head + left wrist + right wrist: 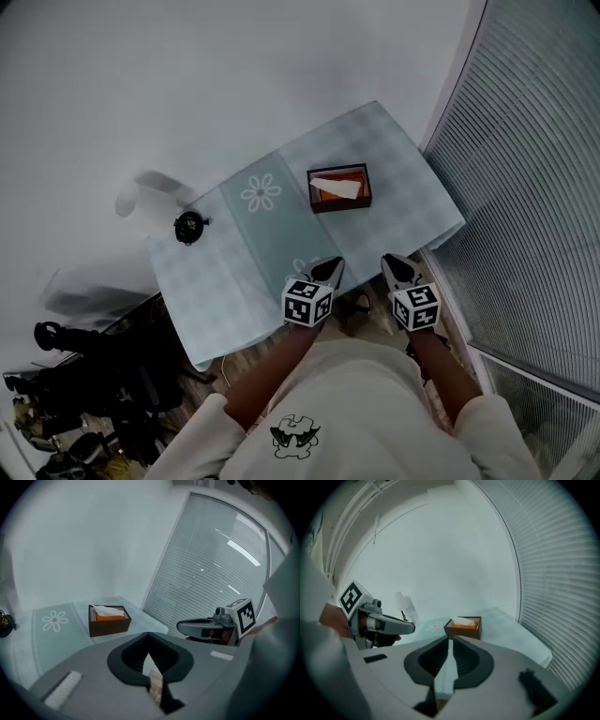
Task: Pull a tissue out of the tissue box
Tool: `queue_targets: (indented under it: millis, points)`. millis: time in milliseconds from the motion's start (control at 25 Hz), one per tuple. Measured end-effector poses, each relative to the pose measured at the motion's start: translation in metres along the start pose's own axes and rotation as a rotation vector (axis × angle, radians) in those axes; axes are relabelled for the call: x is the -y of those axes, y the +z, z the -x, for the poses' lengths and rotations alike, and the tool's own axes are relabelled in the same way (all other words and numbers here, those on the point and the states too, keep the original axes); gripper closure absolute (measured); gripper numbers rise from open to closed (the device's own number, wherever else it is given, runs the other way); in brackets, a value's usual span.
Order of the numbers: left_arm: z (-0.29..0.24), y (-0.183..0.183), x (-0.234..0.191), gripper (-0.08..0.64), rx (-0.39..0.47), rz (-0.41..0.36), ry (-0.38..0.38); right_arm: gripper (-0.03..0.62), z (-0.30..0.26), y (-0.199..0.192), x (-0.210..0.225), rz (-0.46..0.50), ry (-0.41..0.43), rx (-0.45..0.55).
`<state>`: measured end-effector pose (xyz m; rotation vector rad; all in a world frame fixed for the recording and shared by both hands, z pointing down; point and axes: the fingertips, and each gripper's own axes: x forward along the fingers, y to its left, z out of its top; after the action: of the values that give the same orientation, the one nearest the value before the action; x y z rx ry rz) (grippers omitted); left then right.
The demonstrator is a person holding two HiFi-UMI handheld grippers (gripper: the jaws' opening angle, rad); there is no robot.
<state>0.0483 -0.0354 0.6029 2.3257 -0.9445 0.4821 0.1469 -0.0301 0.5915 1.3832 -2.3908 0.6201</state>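
In the head view, a dark brown rectangular tissue box (339, 187) with a white tissue (336, 187) poking out sits on the pale blue checked cloth-covered desk (394, 155). The left gripper (333, 269) and right gripper (397, 266) hover on the person's side of the box, well apart from it.

In the left gripper view, its fingers (148, 637) are pressed together and empty, with the box (108, 620) ahead.

In the right gripper view, its fingers (450, 644) are likewise closed on nothing, with the box (463, 627) just beyond their tips.

Head view looks down; both gripper views face the tissue box (339, 187).
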Motion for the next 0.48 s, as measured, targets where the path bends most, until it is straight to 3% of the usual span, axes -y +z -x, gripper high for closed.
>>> queue_targets:
  millis: [200, 480]
  points:
    - [-0.009, 0.015, -0.022, 0.554, -0.007, 0.031, 0.048, 0.552, -0.023, 0.009, 0.005, -0.009, 0.048, -0.015]
    - [-0.028, 0.035, -0.04, 0.554, -0.016, 0.049, 0.032, 0.531, -0.059, 0.026, 0.001, 0.013, 0.083, -0.046]
